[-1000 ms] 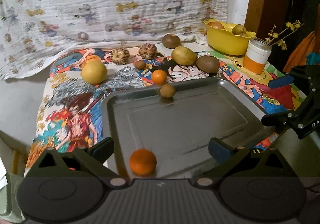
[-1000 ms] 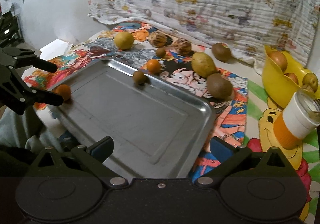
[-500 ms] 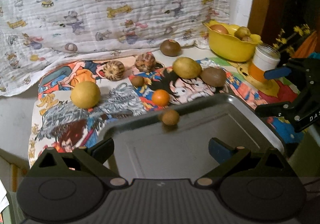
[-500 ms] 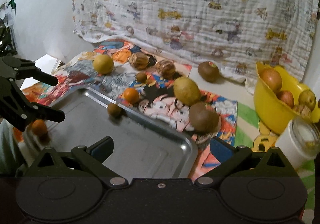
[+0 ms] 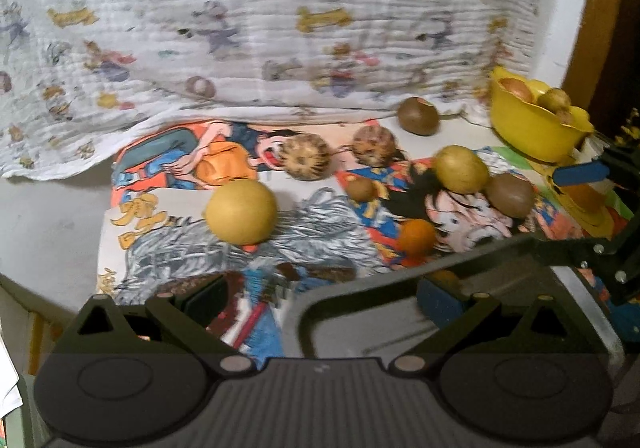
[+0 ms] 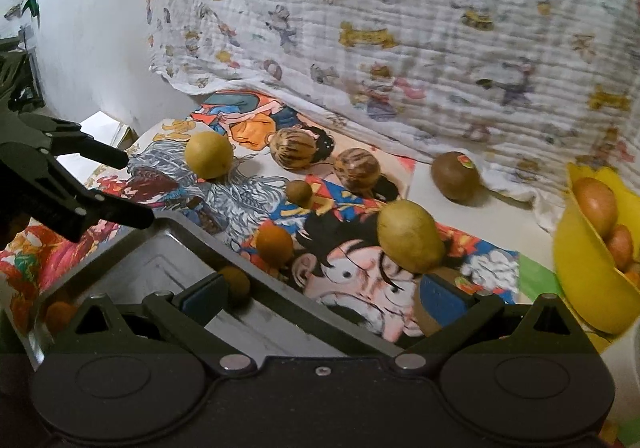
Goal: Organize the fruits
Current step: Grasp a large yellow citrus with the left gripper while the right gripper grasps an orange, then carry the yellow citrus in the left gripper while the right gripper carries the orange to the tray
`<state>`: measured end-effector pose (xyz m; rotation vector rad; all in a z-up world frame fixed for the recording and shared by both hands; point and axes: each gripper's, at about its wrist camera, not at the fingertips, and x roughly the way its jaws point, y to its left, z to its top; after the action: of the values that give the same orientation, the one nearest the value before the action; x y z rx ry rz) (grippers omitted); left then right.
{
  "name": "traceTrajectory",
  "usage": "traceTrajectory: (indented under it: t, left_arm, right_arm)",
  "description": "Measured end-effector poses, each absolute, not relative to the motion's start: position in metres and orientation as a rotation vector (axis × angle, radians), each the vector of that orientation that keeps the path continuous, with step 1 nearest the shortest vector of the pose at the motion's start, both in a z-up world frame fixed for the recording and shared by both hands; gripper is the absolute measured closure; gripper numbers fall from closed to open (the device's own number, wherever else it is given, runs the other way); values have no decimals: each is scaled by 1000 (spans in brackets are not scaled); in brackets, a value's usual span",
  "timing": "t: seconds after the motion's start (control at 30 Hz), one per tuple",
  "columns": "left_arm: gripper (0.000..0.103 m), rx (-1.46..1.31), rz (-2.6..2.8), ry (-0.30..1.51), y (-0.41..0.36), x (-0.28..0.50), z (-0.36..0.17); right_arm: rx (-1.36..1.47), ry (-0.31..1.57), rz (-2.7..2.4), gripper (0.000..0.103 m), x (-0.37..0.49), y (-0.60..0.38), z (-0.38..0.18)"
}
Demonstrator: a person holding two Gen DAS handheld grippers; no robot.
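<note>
A grey metal tray [image 5: 400, 324] [image 6: 168, 248] lies at the near edge of the cartoon cloth. A small brown fruit [image 6: 236, 284] and an orange [image 6: 60, 316] lie in it. Beyond it on the cloth are a yellow round fruit [image 5: 241, 211] [image 6: 209, 155], two striped brown fruits [image 5: 306, 159] [image 5: 374, 146], a small orange [image 5: 417, 236] [image 6: 275, 245], a yellow-green fruit [image 5: 461, 169] [image 6: 410, 236], kiwis [image 5: 510, 195] [image 5: 418, 116] and a small brown fruit [image 5: 360, 189]. My left gripper [image 5: 320, 298] is open and empty above the tray's near left corner. My right gripper [image 6: 320, 298] is open and empty over the tray's far edge.
A yellow bowl [image 5: 536, 128] [image 6: 588, 272] with several fruits stands at the far right. A patterned white cloth [image 5: 280, 20] hangs behind the table. The other gripper shows at the right in the left wrist view [image 5: 600, 208] and at the left in the right wrist view [image 6: 60, 184].
Both grippers have risen and moved forward toward the loose fruits, so the tray has dropped low in both views. Both stayed open. No fruit has moved.
</note>
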<state>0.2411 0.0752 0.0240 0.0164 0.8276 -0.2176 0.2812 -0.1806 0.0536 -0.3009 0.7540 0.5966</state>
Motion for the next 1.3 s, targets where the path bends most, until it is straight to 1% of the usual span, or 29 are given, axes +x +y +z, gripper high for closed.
traceTrajectory:
  t: [0.23, 0.33, 0.53, 0.87, 1.1, 1.3]
  left_arm:
    - [1, -25, -173, 830, 100, 262, 14]
    - [1, -25, -158, 816, 105, 271, 9]
    - [1, -24, -149, 811, 107, 292, -2]
    - [1, -62, -159, 814, 112, 312, -17]
    - [8, -93, -179, 827, 114, 321, -24]
    - [14, -107, -190, 834, 115, 327, -29]
  right_arm:
    - [-241, 795, 595, 1, 302, -148, 43]
    - [-196, 829, 579, 3, 310, -138, 35]
    - [-151, 868, 523, 13, 318, -121, 22]
    - [-122, 916, 467, 38, 323, -108, 0]
    - [-112, 921, 451, 50, 328, -103, -5]
    - [-112, 927, 445, 58, 330, -98, -9]
